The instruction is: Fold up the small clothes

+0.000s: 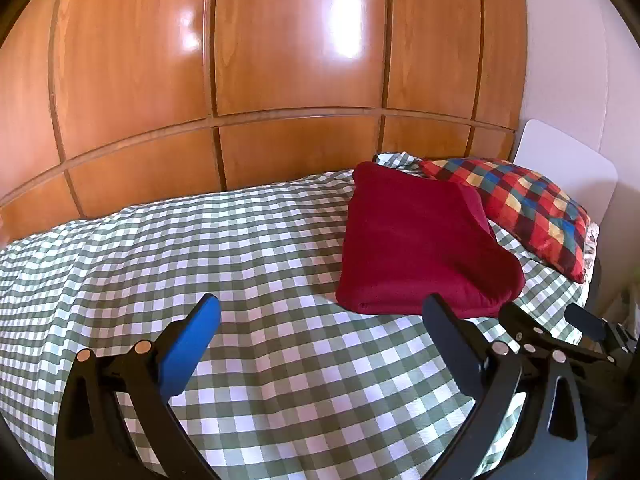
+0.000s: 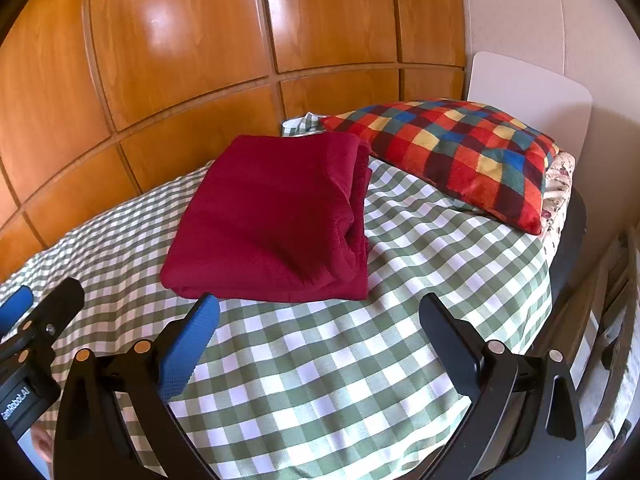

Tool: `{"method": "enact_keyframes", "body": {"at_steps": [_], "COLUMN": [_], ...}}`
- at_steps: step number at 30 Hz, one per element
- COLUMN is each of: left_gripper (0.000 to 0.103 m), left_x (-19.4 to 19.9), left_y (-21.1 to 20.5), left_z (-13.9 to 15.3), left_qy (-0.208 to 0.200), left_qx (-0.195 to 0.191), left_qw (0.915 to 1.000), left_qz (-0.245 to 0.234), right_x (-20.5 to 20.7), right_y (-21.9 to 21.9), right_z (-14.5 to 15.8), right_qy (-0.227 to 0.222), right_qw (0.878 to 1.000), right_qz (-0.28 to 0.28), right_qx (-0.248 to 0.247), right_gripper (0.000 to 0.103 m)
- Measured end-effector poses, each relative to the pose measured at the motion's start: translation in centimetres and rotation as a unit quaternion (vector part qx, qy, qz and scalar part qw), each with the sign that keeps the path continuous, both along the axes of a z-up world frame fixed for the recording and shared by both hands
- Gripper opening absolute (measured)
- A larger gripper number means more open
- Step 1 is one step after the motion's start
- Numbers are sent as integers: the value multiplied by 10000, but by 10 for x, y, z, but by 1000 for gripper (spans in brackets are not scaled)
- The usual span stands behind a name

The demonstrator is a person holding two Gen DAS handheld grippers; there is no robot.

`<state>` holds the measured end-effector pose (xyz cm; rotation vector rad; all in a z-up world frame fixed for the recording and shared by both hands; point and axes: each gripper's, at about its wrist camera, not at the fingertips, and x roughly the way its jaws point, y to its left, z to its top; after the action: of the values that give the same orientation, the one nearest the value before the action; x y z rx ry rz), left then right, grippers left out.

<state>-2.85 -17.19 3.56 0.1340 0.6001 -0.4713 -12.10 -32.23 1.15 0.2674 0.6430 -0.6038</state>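
Just folded red cloth near bed edge, left gripper (jaws apart), right gripper likewise

Folded red cloth on checked bedspread

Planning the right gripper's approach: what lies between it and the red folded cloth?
Only bare green-checked bedcover, as the right wrist view shows. The open right gripper faces the red folded cloth, with nothing else between them.
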Motion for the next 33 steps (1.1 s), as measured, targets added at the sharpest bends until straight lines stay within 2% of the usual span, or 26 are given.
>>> {"method": "enact_keyframes", "body": {"at_steps": [33], "left_gripper": [101], "left_x": [-5], "left_y": [2], "left_z": [1], "left_qy": [-17], "left_qx": [-58], "left_qw": [10000], "left_qz": [21], "right_x": [0], "right_y": [8], "right_z": [-4], "right_qy": [17], "right_qw": [10000], "right_qz": [7], "right_qx": [53], "right_gripper": [99]}}
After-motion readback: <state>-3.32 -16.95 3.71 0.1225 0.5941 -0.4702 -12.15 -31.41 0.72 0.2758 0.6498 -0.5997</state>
